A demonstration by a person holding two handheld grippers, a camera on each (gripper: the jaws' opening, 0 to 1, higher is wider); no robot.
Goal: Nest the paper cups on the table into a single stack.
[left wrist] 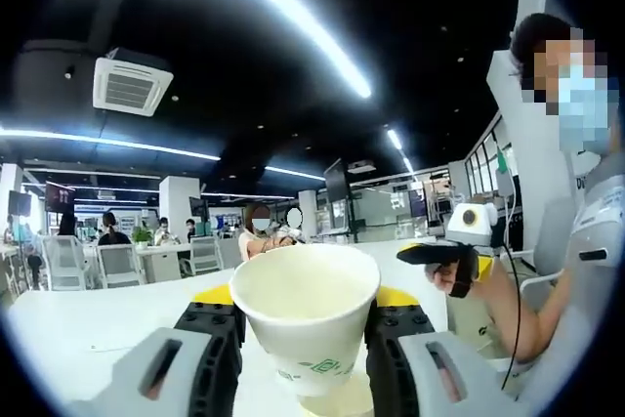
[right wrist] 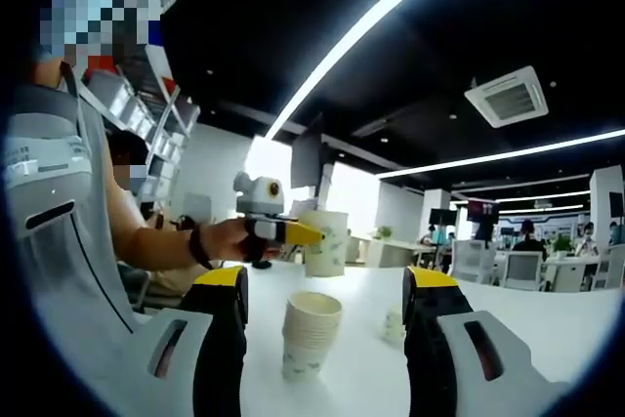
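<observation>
A white paper cup with green print stands upright between the jaws of my left gripper, which is shut on it and holds it above the white table. In the right gripper view the same cup hangs at the tip of the left gripper, in the air beyond a stack of nested paper cups on the table. A small white cup-like thing sits to the right of the stack. My right gripper is open, its jaws wide apart short of the stack; it also appears as the right gripper in a hand.
A person in a grey sleeve stands close at the table's side. Office desks, white chairs and seated people lie far behind. More chairs stand past the table's far edge.
</observation>
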